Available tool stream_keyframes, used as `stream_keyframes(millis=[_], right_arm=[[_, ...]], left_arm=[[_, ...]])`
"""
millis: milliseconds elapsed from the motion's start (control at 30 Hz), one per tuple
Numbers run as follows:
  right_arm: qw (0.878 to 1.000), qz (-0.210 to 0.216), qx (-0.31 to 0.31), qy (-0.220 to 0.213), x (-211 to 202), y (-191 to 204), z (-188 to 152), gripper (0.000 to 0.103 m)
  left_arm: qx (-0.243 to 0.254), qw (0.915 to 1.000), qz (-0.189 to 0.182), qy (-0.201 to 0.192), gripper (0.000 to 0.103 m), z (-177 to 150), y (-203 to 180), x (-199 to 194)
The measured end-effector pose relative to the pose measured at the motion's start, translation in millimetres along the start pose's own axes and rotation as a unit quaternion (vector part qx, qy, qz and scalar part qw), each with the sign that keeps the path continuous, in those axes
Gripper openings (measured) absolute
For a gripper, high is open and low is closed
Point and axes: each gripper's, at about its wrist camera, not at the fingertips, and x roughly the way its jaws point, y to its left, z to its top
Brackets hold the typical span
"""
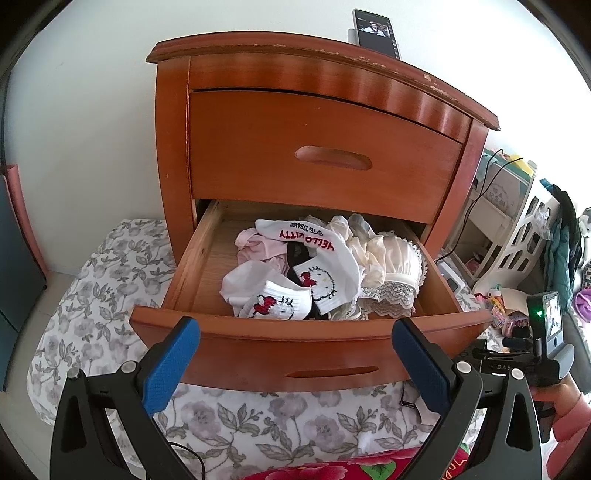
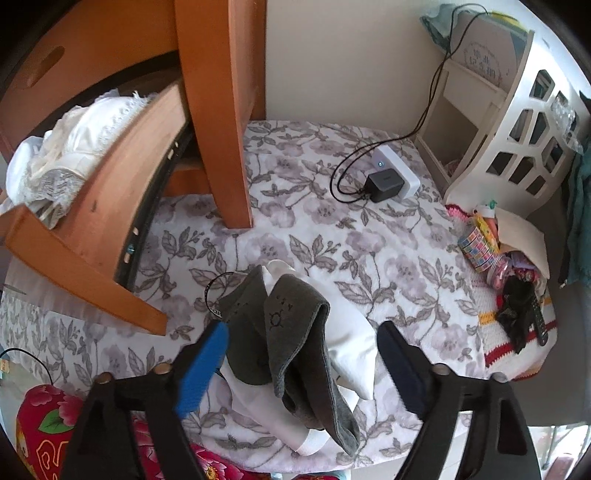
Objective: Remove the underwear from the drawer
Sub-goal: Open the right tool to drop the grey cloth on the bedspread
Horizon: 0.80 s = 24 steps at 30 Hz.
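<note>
In the left wrist view, a flowery blanket [image 1: 92, 295] lies on the far left, under a wooden nightstand [image 1: 280, 122]. The top drawer [image 1: 321, 158] is closed. The bottom drawer [image 1: 207, 258] is pulled out. Inside it, from left to right, lie pink underwear [image 1: 258, 245], white socks [image 1: 314, 273] with a cat face and red letters, and a cream lacy bra [image 1: 391, 262]. All of these are piled in the middle and right of the drawer. The left side of the drawer floor is bare wood. A phone [image 1: 376, 31] stands on top of the nightstand, at the back. The left tongs [image 1: 295, 363] hang in front of the drawer with their blue pads [image 1: 171, 369] wide apart and nothing between them. To the right stands a white shelf [image 1: 517, 236].

In the right wrist view, the open drawer [image 2: 122, 206] is on the left, with the lacy bra [image 2: 74, 155] at its edge. On the blanket [image 2: 369, 251] below lies a small pile: dark grey underwear [image 2: 291, 332] on top of a white cloth [image 2: 354, 350]. The right tongs [image 2: 301, 360] are wide apart around this pile. Whether the left pad [image 2: 203, 369] touches the grey cloth cannot be told; the right pad is clear of the pile. Farther right, a white box [image 2: 399, 170] with a black plug and cable sits on the blanket, near the white shelf [image 2: 509, 147].
</note>
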Motion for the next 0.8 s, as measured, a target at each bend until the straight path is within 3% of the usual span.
stream_keyframes(millis=[100, 500, 800], right_arm=[[1.0, 0.001, 0.0, -0.005, -4, 2, 1, 0.103], [1.0, -0.006, 0.007, -0.029, -33, 4, 8, 0.103], [0.996, -0.017, 0.01, -0.087, -90, 8, 24, 0.103]], left_arm=[[-0.005, 1.0, 0.002, 0.0, 0.103, 0, 3, 0], [-0.015, 0.9999, 0.002, 0.0, 0.103, -2, 11, 0], [-0.024, 0.9997, 0.0, -0.008, 0.103, -1, 19, -5]])
